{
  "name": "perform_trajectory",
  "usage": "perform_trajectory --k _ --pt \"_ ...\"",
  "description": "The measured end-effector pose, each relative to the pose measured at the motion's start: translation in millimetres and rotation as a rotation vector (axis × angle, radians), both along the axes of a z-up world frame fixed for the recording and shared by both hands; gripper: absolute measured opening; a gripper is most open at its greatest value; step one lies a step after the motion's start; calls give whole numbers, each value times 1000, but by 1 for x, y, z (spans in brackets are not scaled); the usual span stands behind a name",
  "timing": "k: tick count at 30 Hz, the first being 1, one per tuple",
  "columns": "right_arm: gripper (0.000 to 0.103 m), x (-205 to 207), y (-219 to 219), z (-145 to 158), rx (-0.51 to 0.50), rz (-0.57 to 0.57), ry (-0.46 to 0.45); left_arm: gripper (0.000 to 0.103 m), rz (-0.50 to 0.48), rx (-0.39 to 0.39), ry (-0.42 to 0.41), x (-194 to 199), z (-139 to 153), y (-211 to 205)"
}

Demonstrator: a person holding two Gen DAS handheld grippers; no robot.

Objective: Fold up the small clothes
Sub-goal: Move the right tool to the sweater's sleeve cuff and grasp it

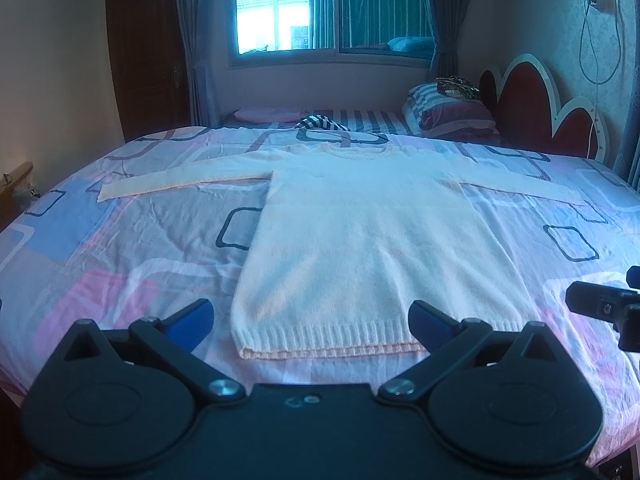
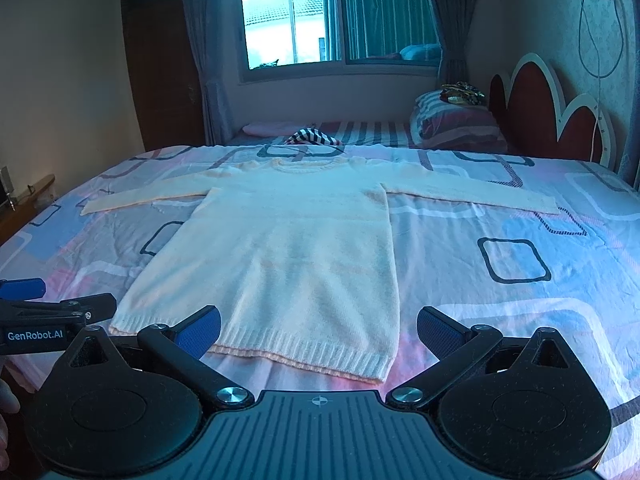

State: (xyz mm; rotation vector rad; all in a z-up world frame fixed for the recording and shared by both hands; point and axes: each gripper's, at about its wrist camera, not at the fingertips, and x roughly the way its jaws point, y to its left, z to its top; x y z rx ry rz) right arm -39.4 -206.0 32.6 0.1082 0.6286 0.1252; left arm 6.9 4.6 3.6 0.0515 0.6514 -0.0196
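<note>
cream sweater flat on bedsheet, right tool cut off

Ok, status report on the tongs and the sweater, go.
Left tongs open, empty, short of the hem. Right tongs open, empty, same. Sweater flat on the bedsheet, sleeves spread, unfolded. Nothing lying on it.

A cream knitted long-sleeved sweater lies flat on the pink-and-blue patterned bedsheet, sleeves spread. The left hand-held gripper hovers wide apart just before the sweater's ribbed hem.
</note>
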Motion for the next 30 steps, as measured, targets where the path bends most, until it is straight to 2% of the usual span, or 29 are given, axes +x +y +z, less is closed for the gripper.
perform_trajectory --k 8,16,19,23,25,28,30 --pt "103 29 -11 -1 -8 -25 4 103 -20 -1 11 30 -2 -7" --pt "103 76 -22 -1 -27 -47 -2 103 -34 -12 22 78 -9 -15" --pt "103 99 -30 -3 -43 -64 -6 103 -67 -94 10 97 -10 -13" --pt "103 136 -46 -6 -62 -92 -8 103 -63 -96 49 140 -21 -18" --pt "103 156 -57 -8 -65 -110 -9 103 -82 -137 69 162 -27 -17" --pt "103 187 -77 -11 -87 -155 -16 103 -81 -140 60 191 -34 -22" --pt "103 209 -99 -16 -65 -191 -15 103 -64 -142 61 212 -39 -26"
